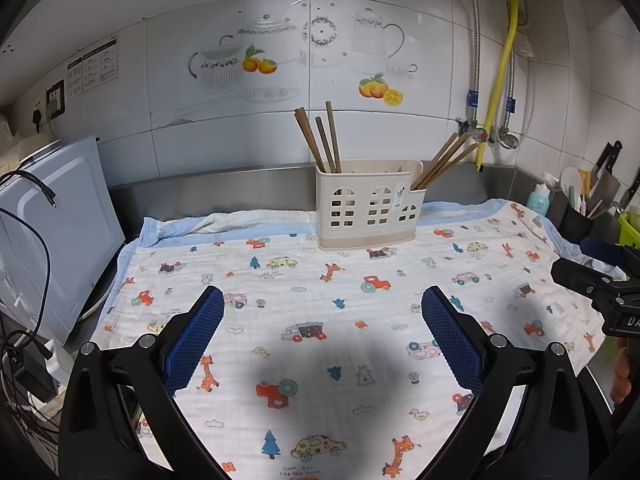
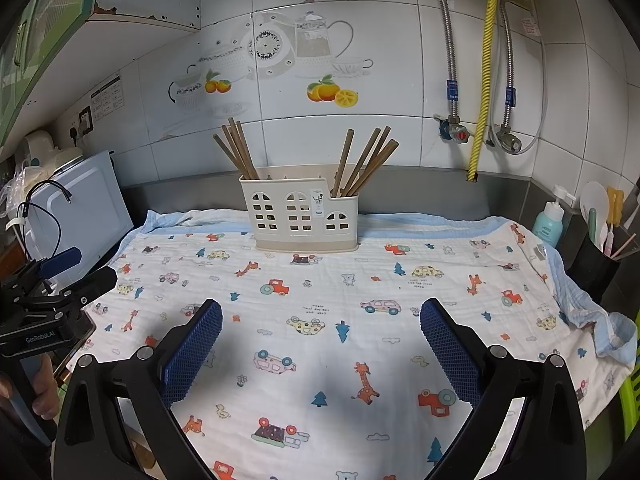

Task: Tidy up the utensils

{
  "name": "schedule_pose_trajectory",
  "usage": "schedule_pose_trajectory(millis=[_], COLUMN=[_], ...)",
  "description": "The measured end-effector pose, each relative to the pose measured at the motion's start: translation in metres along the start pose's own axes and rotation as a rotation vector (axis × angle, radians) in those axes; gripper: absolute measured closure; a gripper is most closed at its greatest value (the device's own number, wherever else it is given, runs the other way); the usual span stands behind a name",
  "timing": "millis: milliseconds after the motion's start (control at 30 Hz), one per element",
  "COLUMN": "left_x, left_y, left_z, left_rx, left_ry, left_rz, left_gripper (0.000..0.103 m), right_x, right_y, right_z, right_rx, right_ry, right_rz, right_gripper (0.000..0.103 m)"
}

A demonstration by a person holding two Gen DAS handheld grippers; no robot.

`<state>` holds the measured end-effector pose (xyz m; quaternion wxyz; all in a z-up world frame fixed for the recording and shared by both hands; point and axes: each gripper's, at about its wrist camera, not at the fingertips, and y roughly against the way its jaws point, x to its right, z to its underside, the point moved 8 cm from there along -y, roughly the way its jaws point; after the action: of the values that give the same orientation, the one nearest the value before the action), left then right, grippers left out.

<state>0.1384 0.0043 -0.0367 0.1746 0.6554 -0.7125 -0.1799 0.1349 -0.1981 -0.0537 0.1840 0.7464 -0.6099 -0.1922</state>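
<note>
While both grippers hover over the cloth, left gripper and right gripper fingers gape wide, empty.

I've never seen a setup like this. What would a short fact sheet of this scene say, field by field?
Setting: kitchen counter under a cartoon-print cloth
Holder: cream utensil caddy, upright at the back of the cloth
Left group: wooden chopsticks in the caddy's left end
Right group: wooden chopsticks in its right end
Middle slots: contents unclear
Left gripper: open, empty, above the cloth
Right gripper: open, empty, above the cloth
Cloth: no loose utensils
</note>
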Motion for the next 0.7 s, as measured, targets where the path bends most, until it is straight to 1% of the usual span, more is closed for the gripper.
schedule_pose_trajectory(millis=[700], left_x=[0.0030], left_y=[0.0002], left_z=[-0.0012], left_rx=[0.008], left_ry=[-0.001], left_rz=[0.003], left_gripper=[0.005], right_x=[-0.0023], right_y=[0.0003], right_z=[0.0002], right_rx=[-0.001], right_ry=[0.004], right_rz=[-0.003], right_gripper=[0.007])
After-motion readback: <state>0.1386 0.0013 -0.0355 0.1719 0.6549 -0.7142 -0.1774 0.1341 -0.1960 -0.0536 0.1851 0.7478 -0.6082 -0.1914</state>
